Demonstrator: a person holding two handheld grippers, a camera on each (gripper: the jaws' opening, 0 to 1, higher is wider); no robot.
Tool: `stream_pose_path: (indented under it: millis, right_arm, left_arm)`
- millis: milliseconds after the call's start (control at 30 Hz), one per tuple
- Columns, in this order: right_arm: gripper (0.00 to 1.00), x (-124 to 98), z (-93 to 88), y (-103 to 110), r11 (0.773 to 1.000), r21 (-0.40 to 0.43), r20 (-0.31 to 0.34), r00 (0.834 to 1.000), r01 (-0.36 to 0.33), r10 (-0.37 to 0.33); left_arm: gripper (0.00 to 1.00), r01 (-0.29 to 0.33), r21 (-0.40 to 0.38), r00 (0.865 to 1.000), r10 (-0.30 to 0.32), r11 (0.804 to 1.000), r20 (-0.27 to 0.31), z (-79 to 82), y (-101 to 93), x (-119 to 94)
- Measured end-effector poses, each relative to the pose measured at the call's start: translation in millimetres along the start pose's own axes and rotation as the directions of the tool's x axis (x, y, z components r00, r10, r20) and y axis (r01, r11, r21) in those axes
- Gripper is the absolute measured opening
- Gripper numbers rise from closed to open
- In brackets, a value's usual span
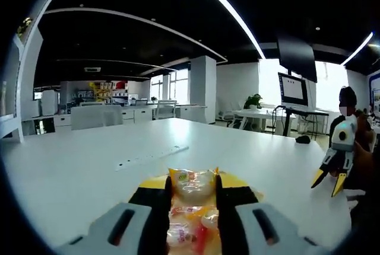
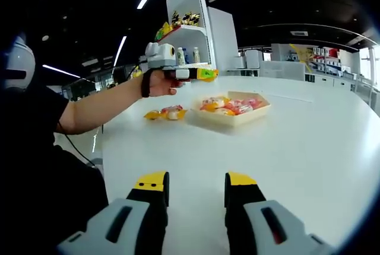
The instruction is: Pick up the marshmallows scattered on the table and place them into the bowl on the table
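Left gripper view: left hand-held gripper point(image 1: 192, 193) clamps crinkly plastic-wrapped marshmallow point(image 1: 192, 185); right hand-held gripper point(image 2: 195, 191) spread, empty.

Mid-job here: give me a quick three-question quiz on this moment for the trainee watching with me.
1. True or false: the left gripper is shut on a marshmallow packet.
2. Pick one. The right gripper is: A) open and empty above the table; B) shut on a packet; C) down inside the bowl.
3. Fill in: a loose packet lies on the table beside the ___.

Key: 1 true. 2 A. 3 bowl.
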State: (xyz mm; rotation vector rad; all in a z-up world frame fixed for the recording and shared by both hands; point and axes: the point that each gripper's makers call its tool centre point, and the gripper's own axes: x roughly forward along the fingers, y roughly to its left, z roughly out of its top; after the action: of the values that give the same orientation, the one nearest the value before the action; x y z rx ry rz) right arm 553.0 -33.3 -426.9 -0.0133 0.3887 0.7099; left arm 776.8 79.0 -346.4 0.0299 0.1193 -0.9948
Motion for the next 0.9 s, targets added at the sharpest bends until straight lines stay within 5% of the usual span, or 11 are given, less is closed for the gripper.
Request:
stream_pose_path:
  millis: [100,133,167,200,267,300,567,900]
  right_arm:
    - [0.36,-1,0.1,0,1.0,0.0,0.0,1.0,0.0,0.0]
    - [0.36,-1,0.0,0,1.0,-0.001,-0.001,1.0,0.001,-0.001]
    - [0.36,-1,-0.4,-1,1.0,-0.001,-0.003,1.0,0.002,-0.002]
    - [0.36,-1,-0.7,-1,1.0,0.0,-0.004,1.0,0.002,-0.002]
    - [0.36,-1,-0.6,-2,1.0,-0.001,-0.005,1.0,0.003,-0.003]
    - [0.36,0,-0.5,-1,1.0,0.001,-0.003,1.0,0.002,-0.002]
    - [0.36,4,-3.1,3,1.0,0.001,-0.008,1.0,-0.012,0.012]
    - [0.36,1,-3.2,2,1.0,0.001,-0.006,1.0,-0.009,0.009]
  left_arm:
    - [0.38,-0.021,-0.018,1.0,0.021,1.0,-0.005,-3.1,4.2,3]
    - [0.53,-0.015,-0.033,1.0,0.015,0.999,0.006,-1.8,3.1,5]
    - [0.83,-0.017,-0.023,1.0,0.018,1.0,0.012,-0.8,2.5,6]
    - [0.96,-0.027,0.028,0.999,0.027,0.999,0.027,2.2,3.4,8]
    - [0.74,-0.013,0.065,1.0,0.014,0.998,-0.02,-4.5,-2.9,4]
    - [0.7,-0.007,0.061,1.0,0.008,0.998,-0.019,-4.1,-3.6,3]
    - [0.71,-0.011,0.042,0.999,0.013,0.999,-0.039,-6.8,7.1,0]
    - [0.71,0.006,0.04,0.999,-0.004,0.999,-0.039,-6.0,-2.0,-1]
